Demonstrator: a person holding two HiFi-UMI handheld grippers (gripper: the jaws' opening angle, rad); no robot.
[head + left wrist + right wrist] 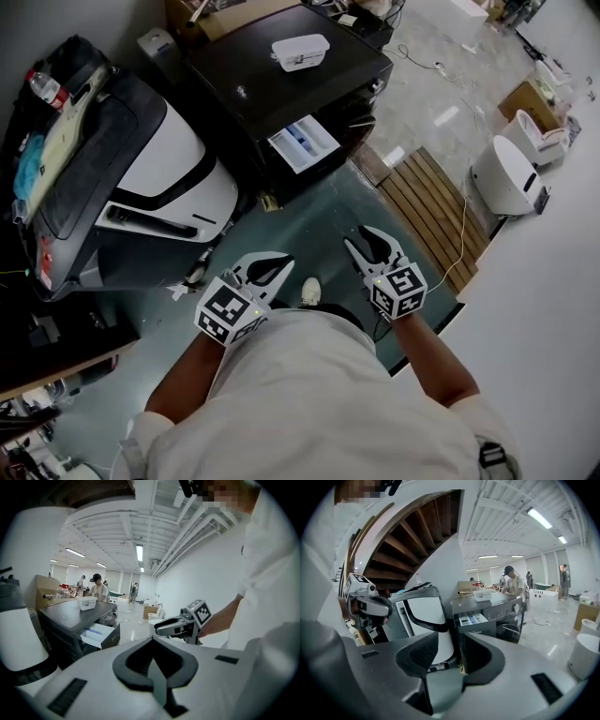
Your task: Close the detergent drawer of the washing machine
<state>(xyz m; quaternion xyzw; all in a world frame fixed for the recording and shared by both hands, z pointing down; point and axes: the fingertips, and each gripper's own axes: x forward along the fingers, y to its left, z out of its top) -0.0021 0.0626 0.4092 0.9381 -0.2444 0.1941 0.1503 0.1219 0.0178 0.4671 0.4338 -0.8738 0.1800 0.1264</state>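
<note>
The dark washing machine (pixel 281 89) stands ahead of me, and its white and blue detergent drawer (pixel 302 142) is pulled out of the front. The drawer also shows in the left gripper view (pixel 98 633) and the right gripper view (pixel 471 618). Both grippers are held in front of my body, well short of the drawer. My left gripper (pixel 277 265) (pixel 152 639) has its fingertips together and holds nothing. My right gripper (pixel 361 236) (pixel 457 641) stands open with an empty gap between its jaws. Each gripper is seen from the other: the right gripper (pixel 159 628), the left gripper (pixel 386 606).
A white box (pixel 300 52) lies on top of the washer. A large white and black appliance (pixel 159 169) stands close on the left. A wooden slat board (pixel 431 206) and a white round bin (pixel 506 173) are on the floor to the right. A person (pixel 97 587) stands far behind the washer.
</note>
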